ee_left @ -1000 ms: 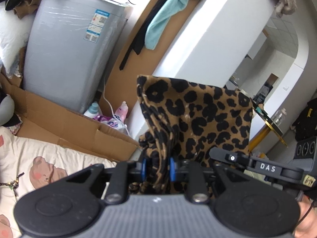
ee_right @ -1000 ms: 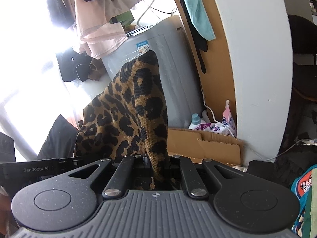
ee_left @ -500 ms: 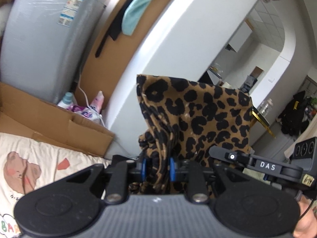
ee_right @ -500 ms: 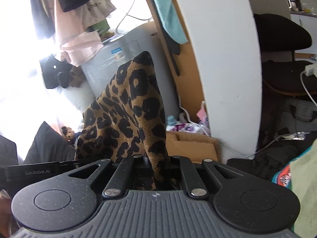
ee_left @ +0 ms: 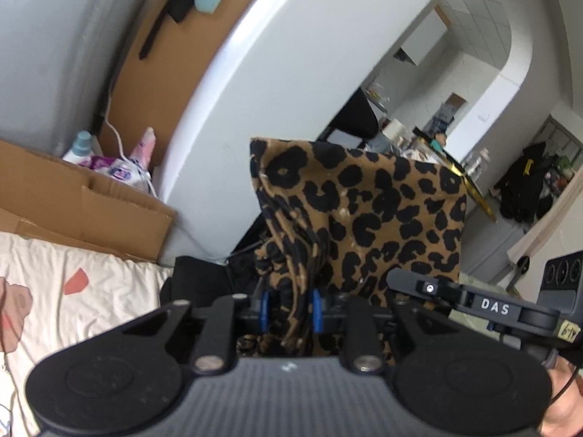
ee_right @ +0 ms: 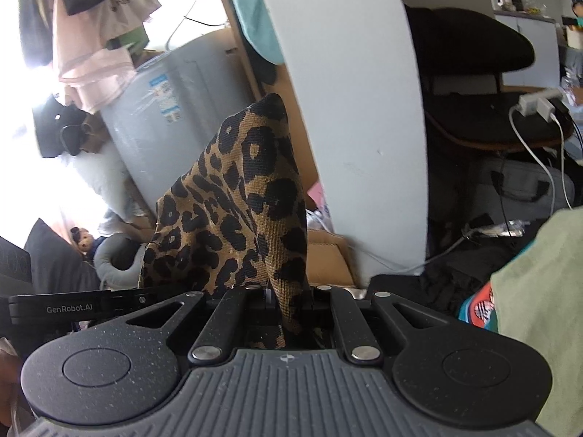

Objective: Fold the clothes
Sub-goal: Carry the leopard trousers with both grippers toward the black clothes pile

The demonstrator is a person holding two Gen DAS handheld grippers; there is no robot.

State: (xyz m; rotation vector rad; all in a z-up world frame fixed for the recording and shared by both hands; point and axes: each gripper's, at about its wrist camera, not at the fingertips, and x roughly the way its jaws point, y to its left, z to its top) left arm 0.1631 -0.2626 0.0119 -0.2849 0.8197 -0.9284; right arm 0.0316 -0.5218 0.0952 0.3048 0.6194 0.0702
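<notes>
Pinching the leopard-print garment [ee_left: 364,215] at two separate spots, the left gripper [ee_left: 289,309] and right gripper [ee_right: 288,302] each press their fingers onto bunched cloth, probably holding it clear of the bed [ee_left: 73,291] to spread it for folding

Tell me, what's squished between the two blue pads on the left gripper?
A bunched fold of the leopard-print cloth sits clamped in the left gripper, seen in the left wrist view. The right gripper pinches another corner of it.
</notes>
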